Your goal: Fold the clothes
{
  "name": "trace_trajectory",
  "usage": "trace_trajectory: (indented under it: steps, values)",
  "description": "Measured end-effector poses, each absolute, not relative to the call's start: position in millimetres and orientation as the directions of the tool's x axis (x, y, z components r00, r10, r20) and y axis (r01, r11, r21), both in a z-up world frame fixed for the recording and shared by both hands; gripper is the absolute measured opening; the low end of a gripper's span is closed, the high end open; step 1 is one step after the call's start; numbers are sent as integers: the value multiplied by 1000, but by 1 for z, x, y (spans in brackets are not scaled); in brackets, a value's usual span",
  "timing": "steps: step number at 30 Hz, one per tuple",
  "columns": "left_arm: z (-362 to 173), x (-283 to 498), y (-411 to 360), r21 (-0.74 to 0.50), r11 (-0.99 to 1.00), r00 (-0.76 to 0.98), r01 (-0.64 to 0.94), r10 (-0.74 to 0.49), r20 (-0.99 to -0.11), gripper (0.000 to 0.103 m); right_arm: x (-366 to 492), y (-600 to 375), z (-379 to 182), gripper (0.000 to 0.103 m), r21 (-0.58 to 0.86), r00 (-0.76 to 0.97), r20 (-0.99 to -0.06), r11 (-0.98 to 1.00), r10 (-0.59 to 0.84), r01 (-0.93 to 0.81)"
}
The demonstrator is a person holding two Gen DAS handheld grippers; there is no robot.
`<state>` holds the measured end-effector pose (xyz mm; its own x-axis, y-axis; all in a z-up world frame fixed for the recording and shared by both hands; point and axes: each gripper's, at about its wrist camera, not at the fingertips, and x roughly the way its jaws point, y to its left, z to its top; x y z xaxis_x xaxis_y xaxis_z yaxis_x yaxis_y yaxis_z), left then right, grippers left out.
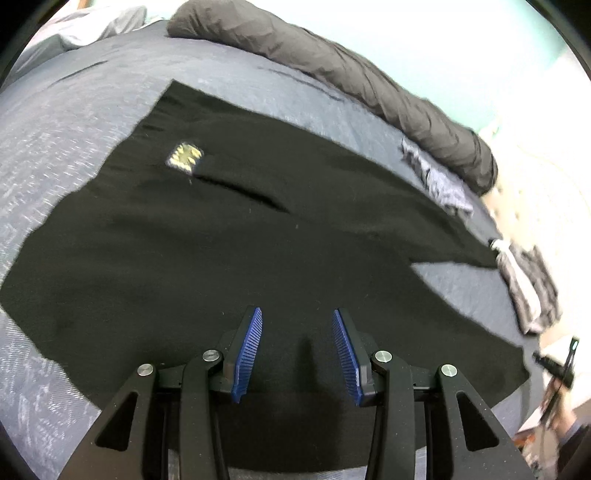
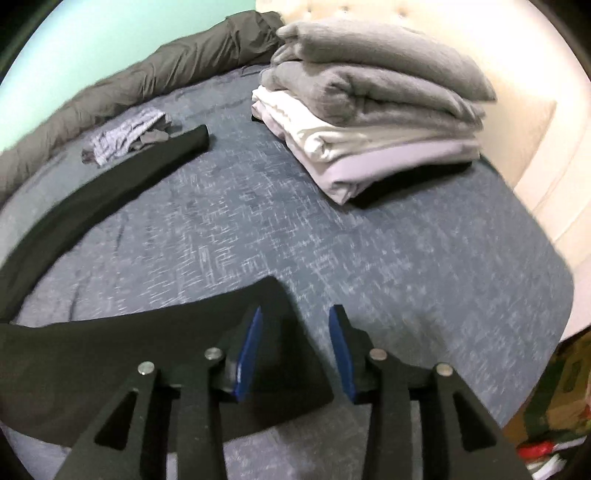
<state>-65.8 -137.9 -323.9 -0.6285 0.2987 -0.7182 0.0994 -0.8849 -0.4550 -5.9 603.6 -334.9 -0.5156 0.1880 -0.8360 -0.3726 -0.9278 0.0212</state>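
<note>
Bedding in blue-grey weave covers the bed (image 2: 369, 258), which carries everything here. In the left wrist view, a pale grey cloth (image 1: 92, 26) lies at the far left corner, and a long dark grey duvet roll (image 1: 351, 74) runs along the far edge, under a mint green wall (image 1: 424, 40). The black garment (image 1: 221, 240) lies spread flat over the middle of the bed, with a small yellow label (image 1: 184, 157) on it. The left gripper (image 1: 297, 314) hangs just over its near part, released, holding nothing. To the right lie a small patterned cloth (image 1: 439, 181) and a grey and white bundle (image 1: 528, 284).

In the right wrist view, one black sleeve (image 2: 110, 184) stretches away at the left. The right gripper (image 2: 295, 312) is also released, above the corner of the garment. Farther right stands a stack of folded laundry (image 2: 369, 110) before a cream headboard (image 2: 535, 92).
</note>
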Motion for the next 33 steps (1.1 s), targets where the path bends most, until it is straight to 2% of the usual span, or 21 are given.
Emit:
trace_trajectory:
  steps: [3, 5, 11, 13, 14, 22, 25, 33]
  values:
    - [-302, -60, -143, -441, -893, -639, 92, 287, -714, 44, 8, 608, -328, 40, 64, -533, -832, -929, 152, -365]
    - [-287, -56, -149, -418, -904, -635, 84, 275, -722, 44, 18, 609, -324, 46, 96, -542, -833, -936, 110, -338]
    - [-247, -44, -183, -395, -914, -614, 94, 259, -745, 44, 38, 612, -327, 46, 156, -547, -837, -941, 36, -300]
    - [-239, -37, -197, -401, -911, -601, 97, 268, -753, 75, 42, 611, -331, 46, 157, -536, -844, -942, 28, -297]
    - [-235, -33, -203, -404, -910, -594, 98, 272, -757, 77, 44, 611, -333, 46, 157, -530, -847, -942, 25, -297]
    - [-251, -5, -256, -427, -880, -553, 207, 255, -793, 77, 53, 614, -345, 46, 193, -525, -851, -926, 7, -326]
    - [-261, 0, -267, -389, -892, -518, 232, 225, -825, 77, 51, 610, -343, 46, 193, -524, -852, -930, -1, -312]
    - [-302, 11, -289, -407, -867, -469, 287, 243, -849, 77, 49, 600, -344, 46, 216, -515, -857, -930, -35, -297]
